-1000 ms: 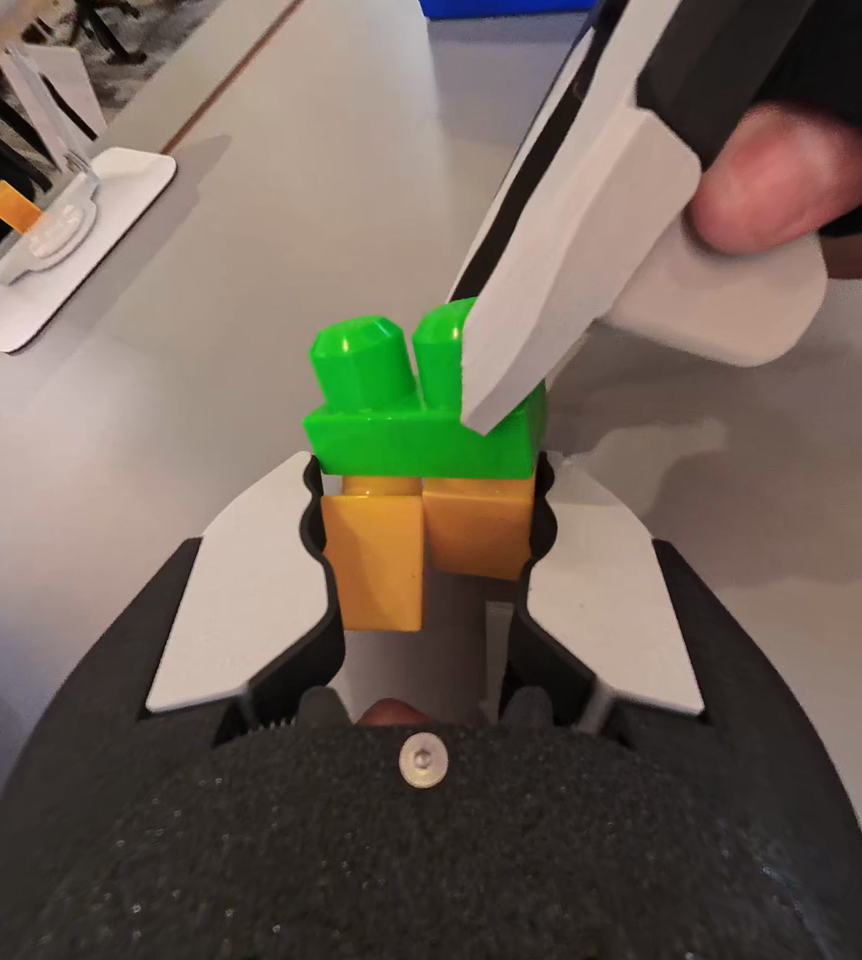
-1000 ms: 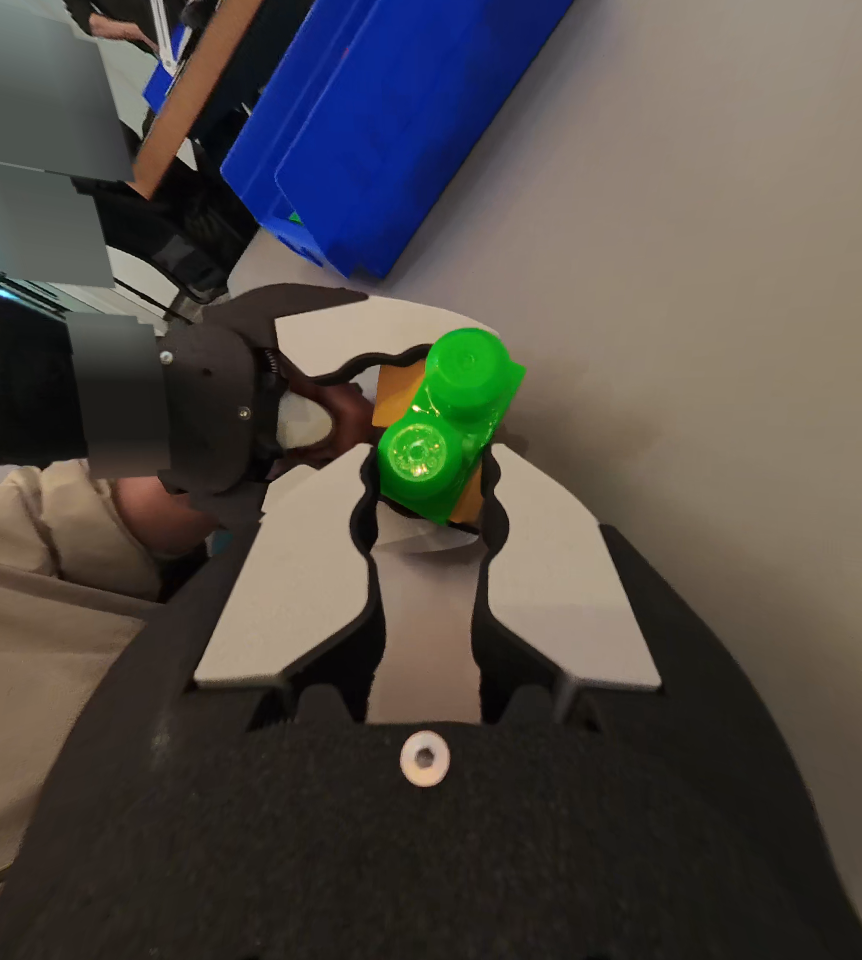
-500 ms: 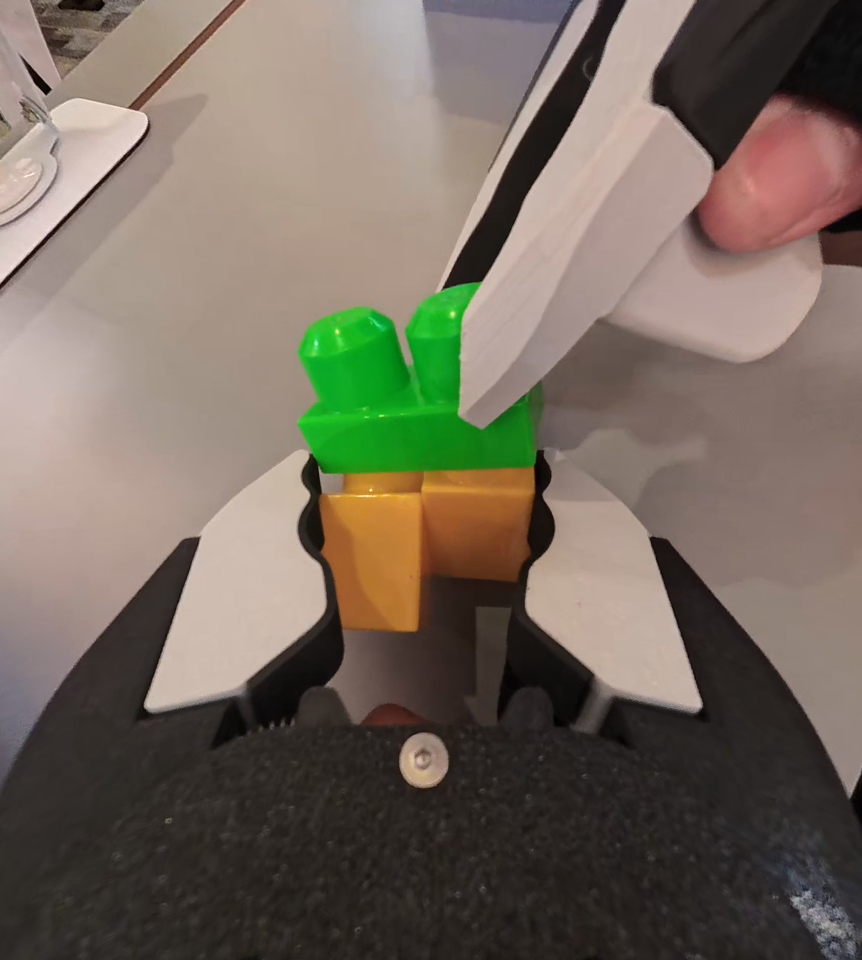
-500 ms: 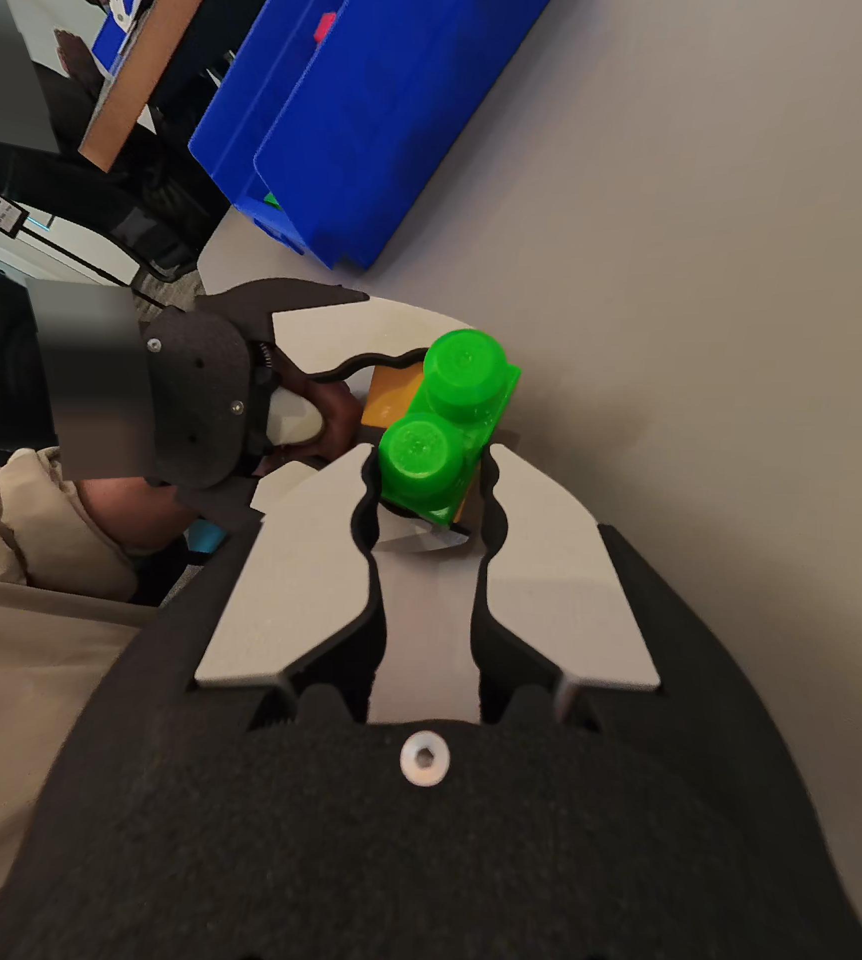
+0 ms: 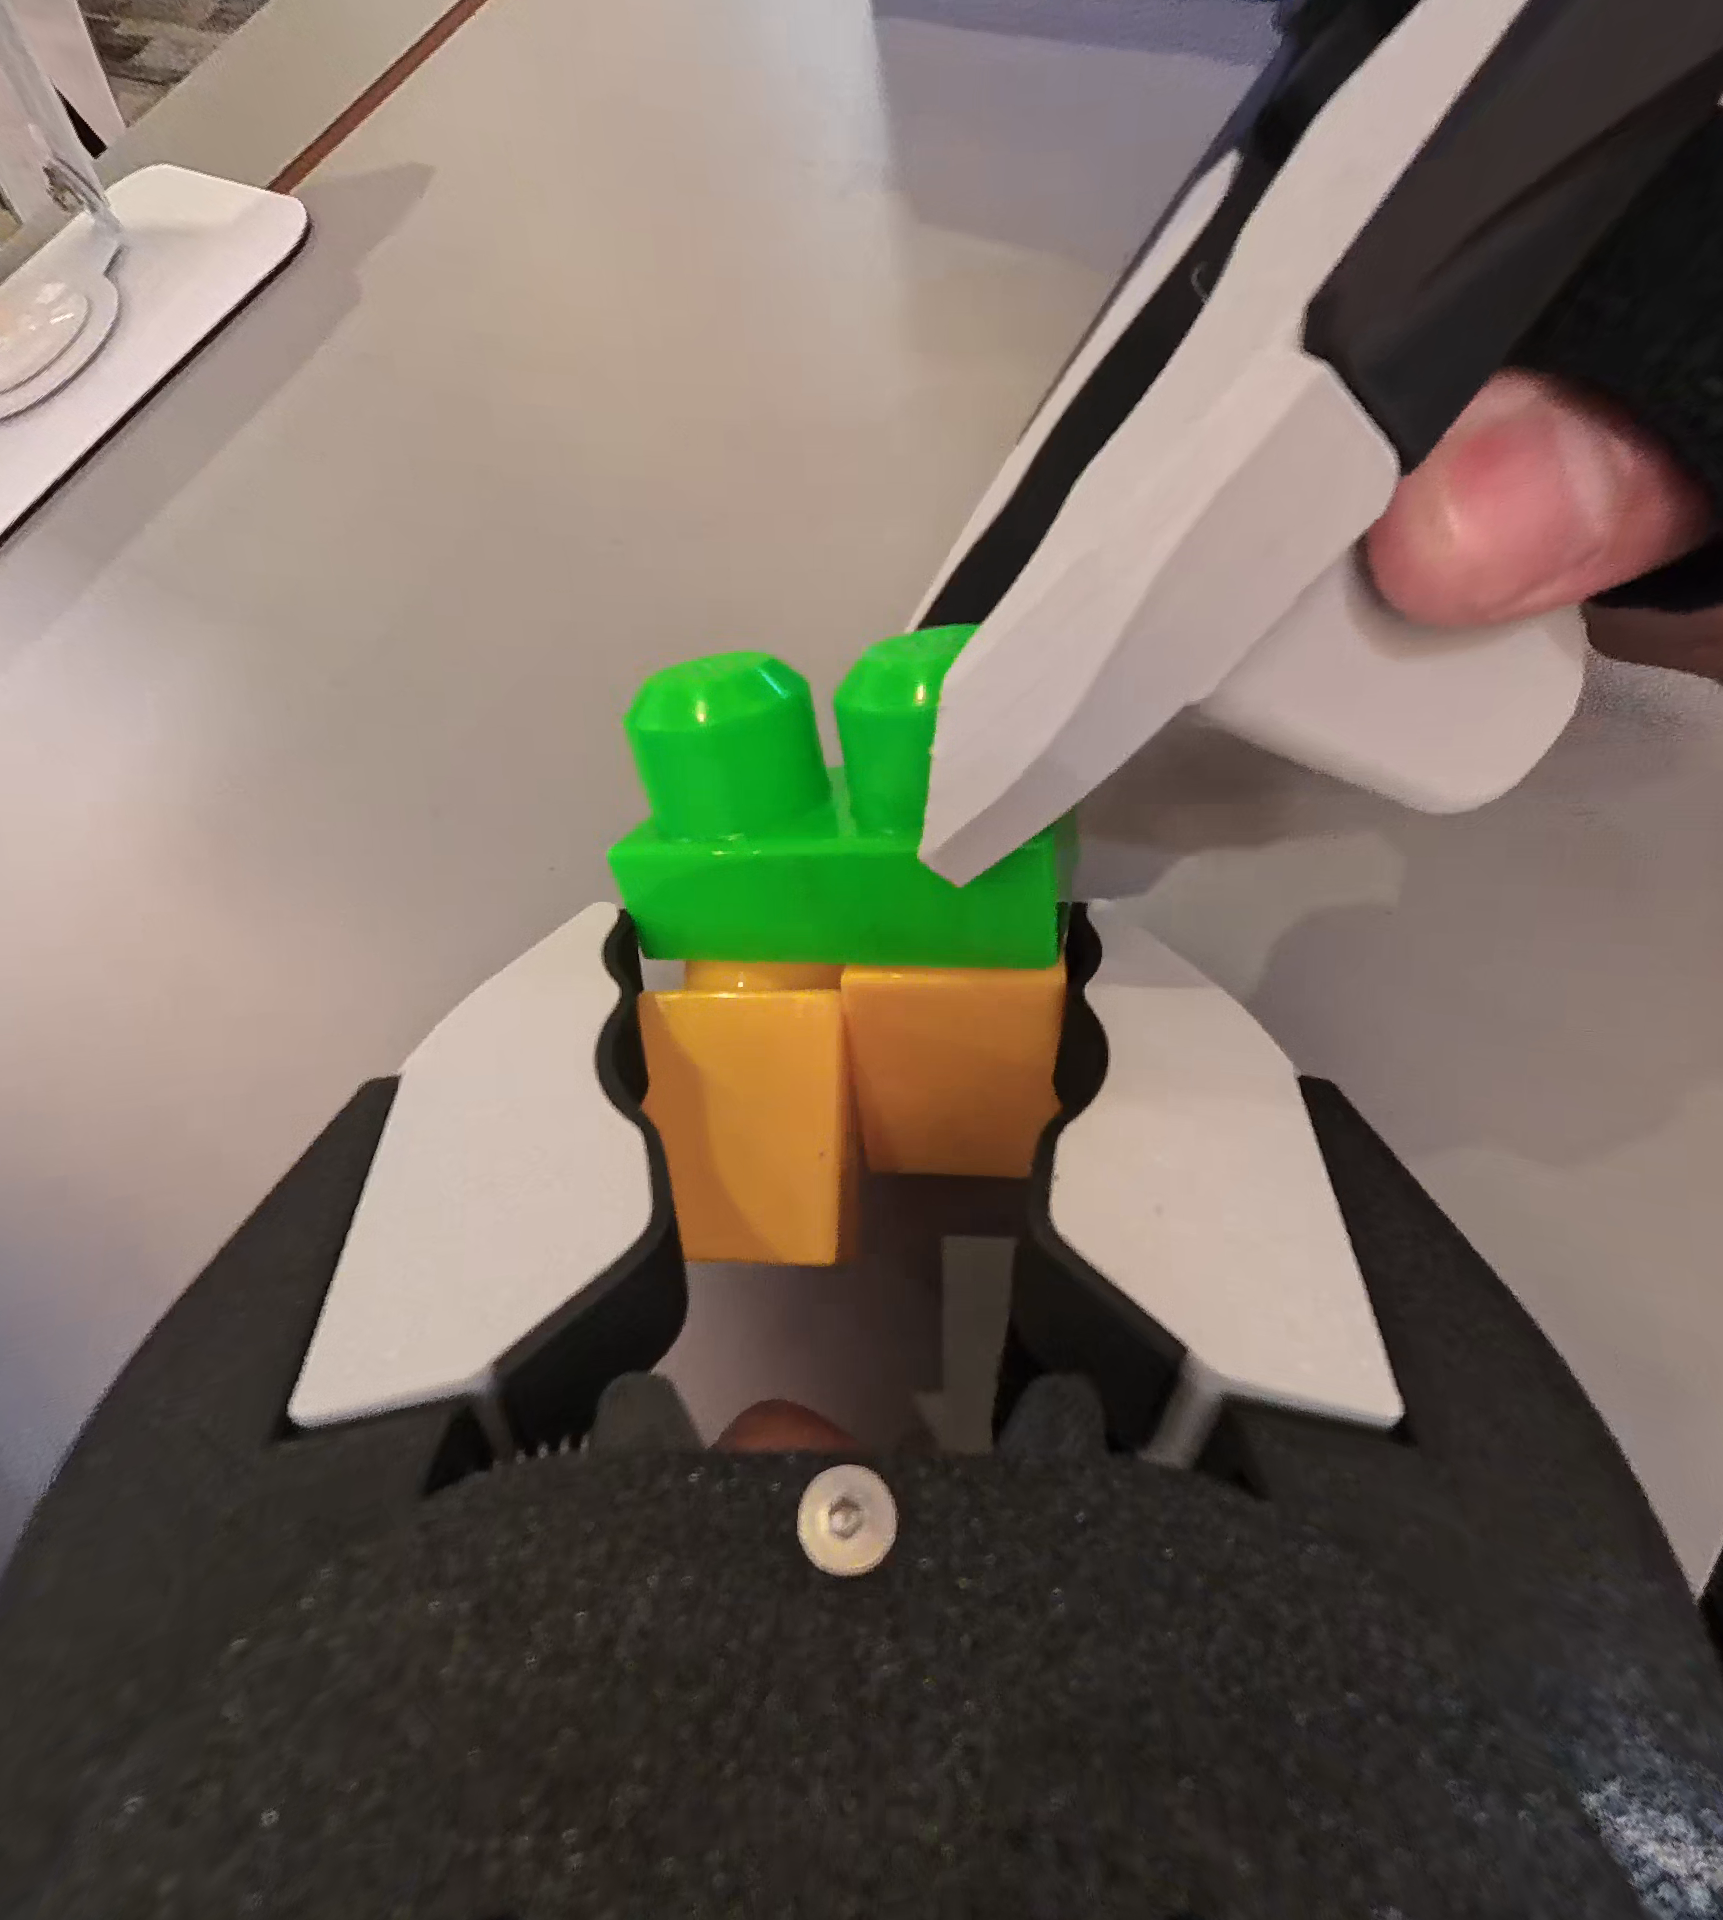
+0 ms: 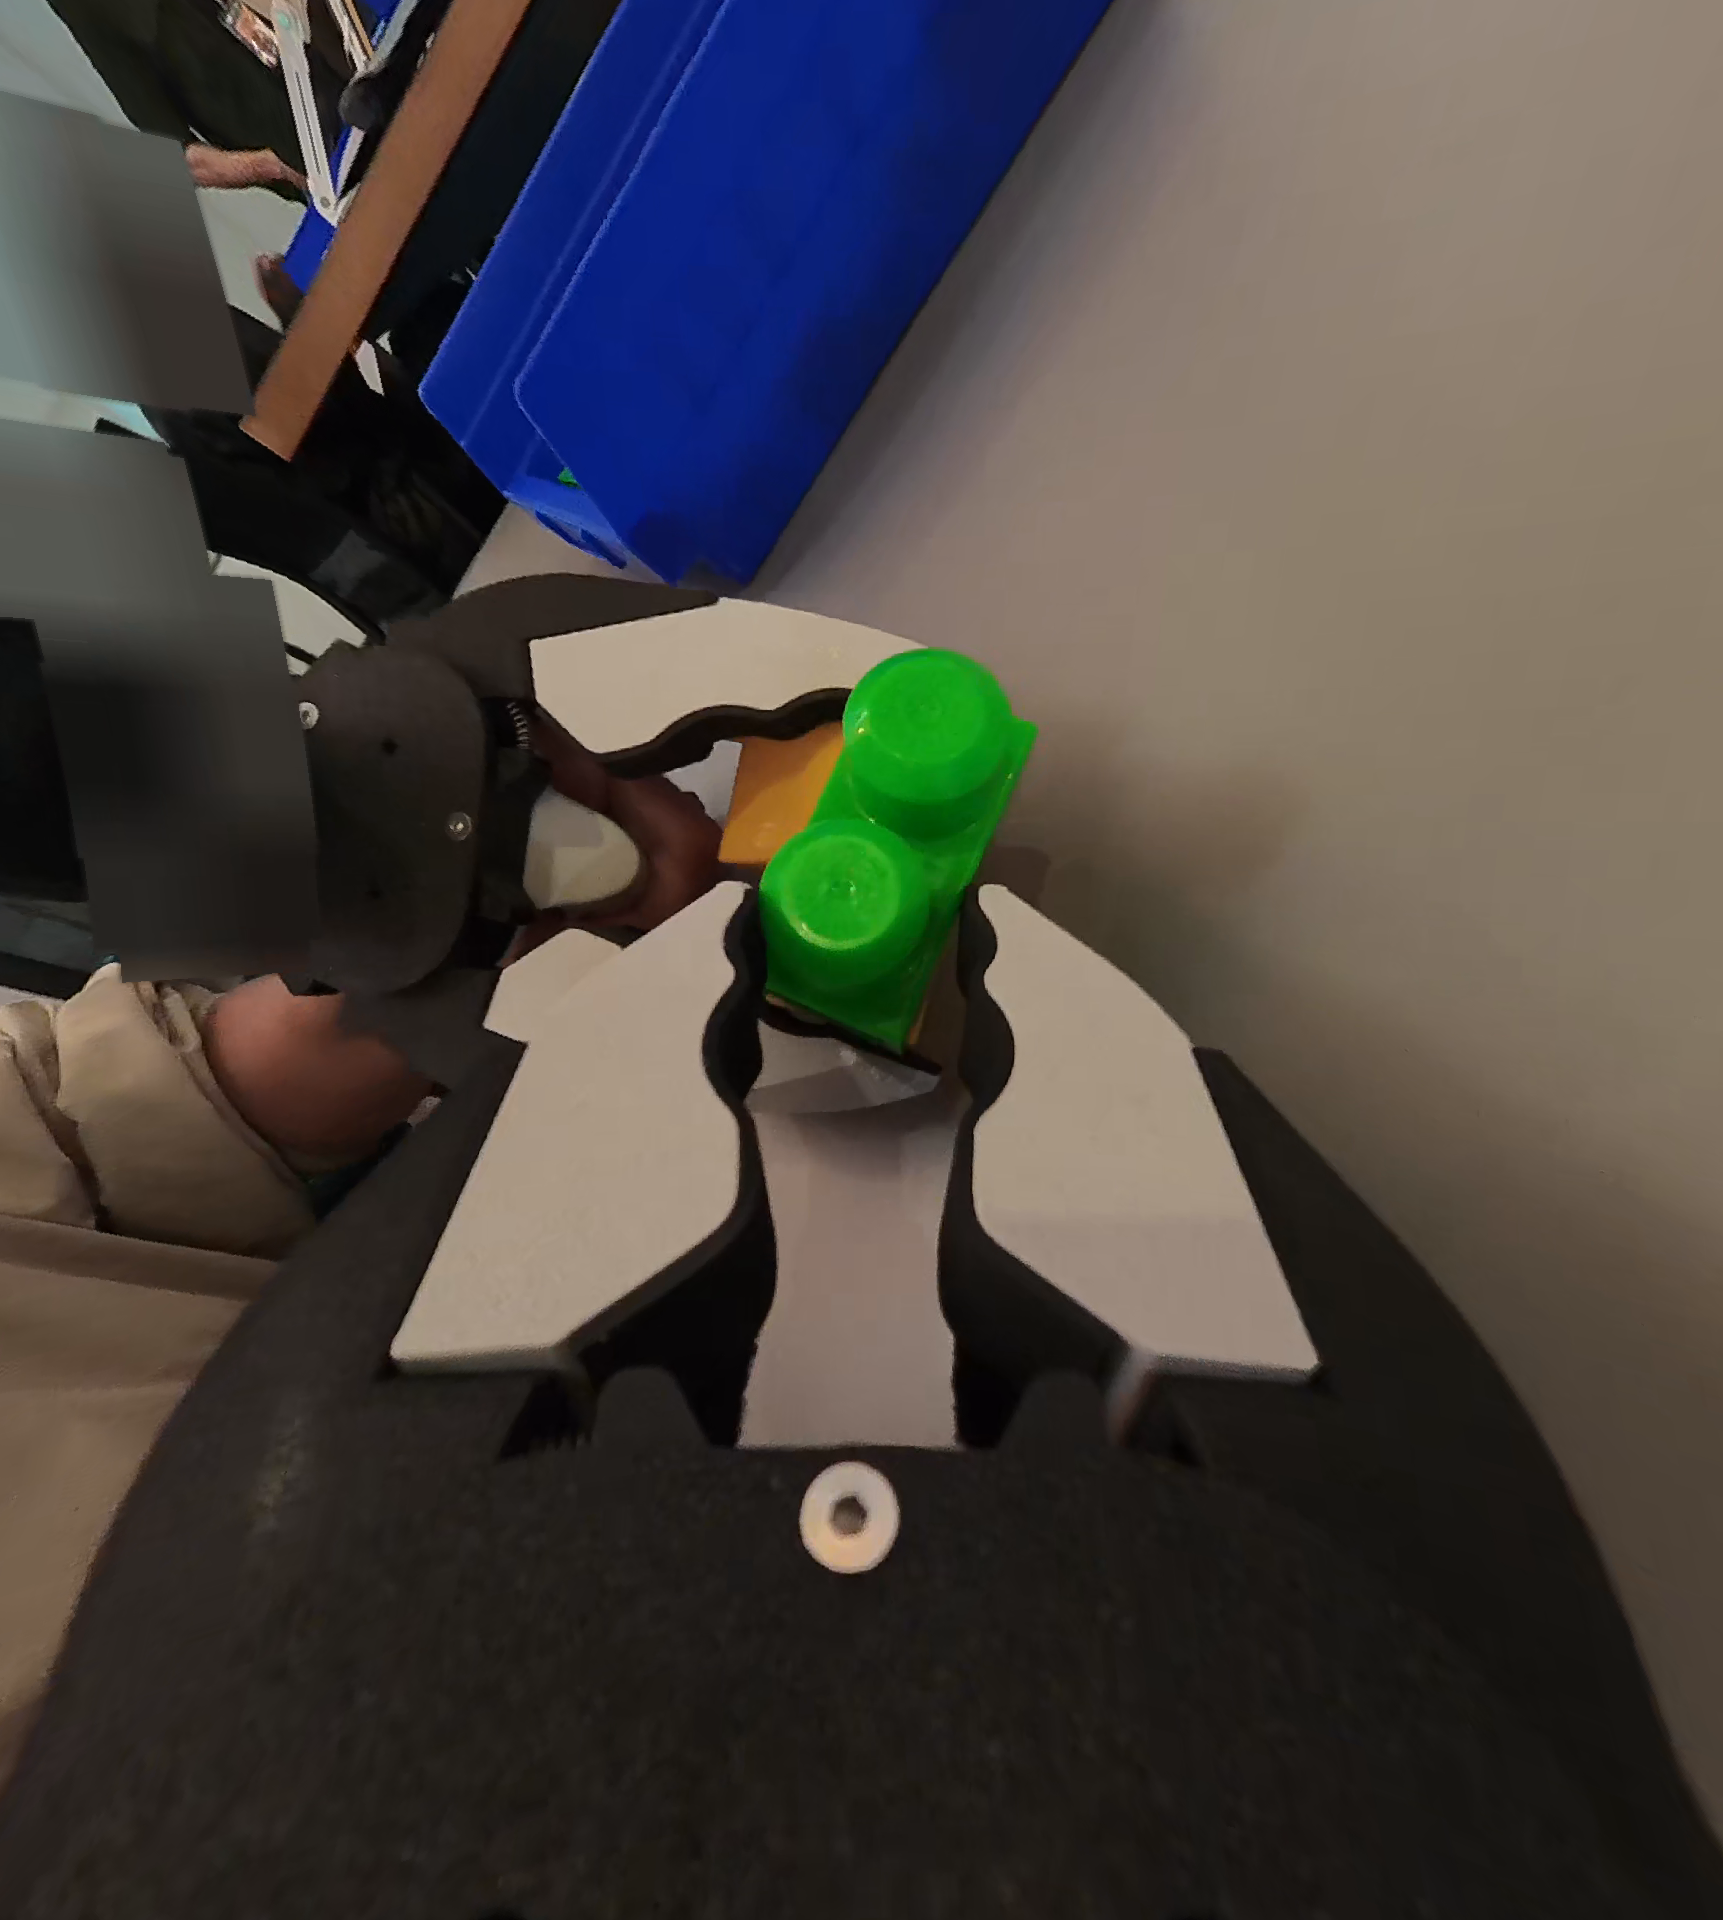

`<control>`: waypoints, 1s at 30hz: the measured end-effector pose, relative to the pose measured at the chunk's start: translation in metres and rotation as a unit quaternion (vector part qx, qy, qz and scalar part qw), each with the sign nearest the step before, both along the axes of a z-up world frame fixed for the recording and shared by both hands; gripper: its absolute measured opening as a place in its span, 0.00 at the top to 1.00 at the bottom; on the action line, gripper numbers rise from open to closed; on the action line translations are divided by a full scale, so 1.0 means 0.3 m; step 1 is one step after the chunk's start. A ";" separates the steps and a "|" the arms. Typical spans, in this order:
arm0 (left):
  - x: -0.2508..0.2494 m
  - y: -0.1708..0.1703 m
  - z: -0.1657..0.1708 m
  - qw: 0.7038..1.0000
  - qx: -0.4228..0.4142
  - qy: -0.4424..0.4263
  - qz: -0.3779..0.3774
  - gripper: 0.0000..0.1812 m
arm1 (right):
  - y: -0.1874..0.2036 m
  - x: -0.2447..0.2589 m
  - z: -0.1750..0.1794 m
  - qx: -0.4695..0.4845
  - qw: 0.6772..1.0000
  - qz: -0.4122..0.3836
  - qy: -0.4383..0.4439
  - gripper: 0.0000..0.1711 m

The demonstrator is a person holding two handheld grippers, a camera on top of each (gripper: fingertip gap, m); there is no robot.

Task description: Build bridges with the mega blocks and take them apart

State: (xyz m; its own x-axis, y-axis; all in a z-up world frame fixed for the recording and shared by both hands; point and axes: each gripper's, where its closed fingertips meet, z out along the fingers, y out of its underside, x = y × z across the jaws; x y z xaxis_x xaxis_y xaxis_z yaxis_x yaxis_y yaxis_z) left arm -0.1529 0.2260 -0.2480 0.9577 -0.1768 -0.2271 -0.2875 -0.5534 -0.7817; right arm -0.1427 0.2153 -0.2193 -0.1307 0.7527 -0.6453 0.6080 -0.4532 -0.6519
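— What have you got in your left gripper?

— Two orange blocks, side by side, pinched between its two white fingers. The left one hangs a little lower than the right. A green two-stud block sits across the tops of both, studs up, like the deck of a small bridge.

— Is the stack on the table?

— I can't tell from the left wrist view; the grey surface lies behind and below it, and the foot of the stack is hidden between my fingers.

— And your right gripper?

— It comes in from above. In the right wrist view its fingers stand on either side of the green block, closed in against the end nearest me, at the nearer stud. From the left camera one white fingertip lies over the block's right end (my thumb shows pressed on the handle just behind it).

— So both are gripping?

— Yes: left clamped on the orange pair, right clamped on the green piece.

— Anything else around?

— A blue bin lies on the table beyond the blocks in the right view, and a white flat stand sits well off to the left in the other.
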 end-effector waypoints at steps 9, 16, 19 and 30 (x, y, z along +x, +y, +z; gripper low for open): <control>0.031 -0.009 0.098 0.996 0.089 0.018 -0.021 0.58 | -0.022 0.041 0.102 -0.069 0.995 0.043 0.058 0.75; 0.073 -0.030 0.269 0.980 0.191 0.016 -0.047 0.58 | 0.079 0.089 0.271 -0.249 0.953 0.036 0.166 0.58; 0.110 -0.053 0.372 0.969 0.239 -0.016 -0.064 0.58 | 0.099 0.093 0.255 -0.269 0.948 0.047 0.161 0.76; 0.217 -0.083 0.560 0.943 0.302 -0.075 -0.120 0.58 | -0.090 0.121 0.395 -0.533 0.790 0.210 0.216 0.71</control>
